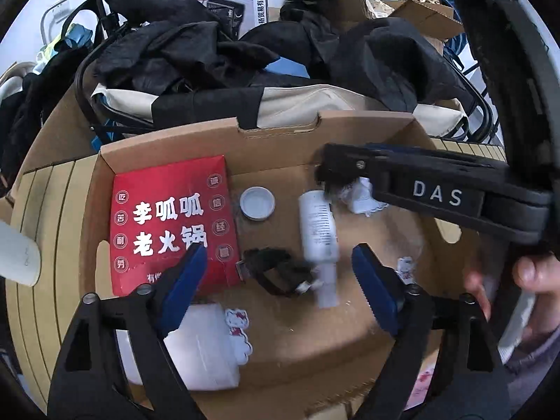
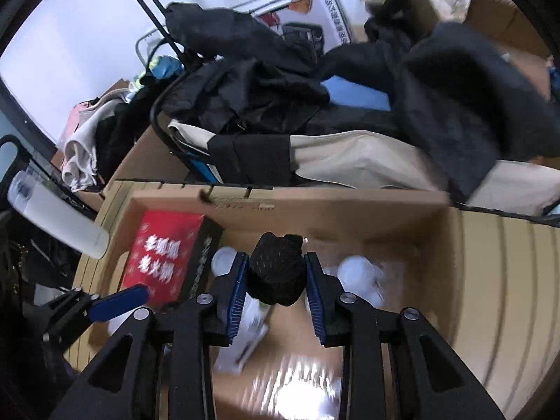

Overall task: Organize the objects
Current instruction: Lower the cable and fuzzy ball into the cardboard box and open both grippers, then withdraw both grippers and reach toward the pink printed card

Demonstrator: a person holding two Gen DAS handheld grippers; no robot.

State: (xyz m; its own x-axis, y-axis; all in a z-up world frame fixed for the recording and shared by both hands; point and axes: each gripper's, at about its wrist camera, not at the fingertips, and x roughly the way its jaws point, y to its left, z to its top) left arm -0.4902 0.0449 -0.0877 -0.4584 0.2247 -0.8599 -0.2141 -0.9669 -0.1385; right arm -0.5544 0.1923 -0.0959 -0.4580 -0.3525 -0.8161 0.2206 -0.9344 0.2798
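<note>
An open cardboard box [image 1: 280,133] holds a red packet [image 1: 171,224], a white lid [image 1: 257,203], a white bottle [image 1: 318,227] lying down, a black strap [image 1: 276,273], crumpled white paper [image 1: 360,196] and a white block [image 1: 199,343]. My left gripper [image 1: 278,250] hovers open over the bottle and strap, gripping nothing. My right gripper [image 2: 275,255] is over the box with a black mesh ball [image 2: 276,273] between its blue pads [image 2: 238,290]; the pads stand apart and seem not to press it. In the left wrist view the right gripper [image 1: 330,173] reaches in from the right.
Behind the box stands a folding cart [image 1: 297,105] heaped with dark clothes [image 1: 196,52]. The box rests on a beige slatted surface [image 1: 45,210]. A white tube [image 2: 56,213] juts in at the left. A person's hand [image 1: 535,273] is at the right.
</note>
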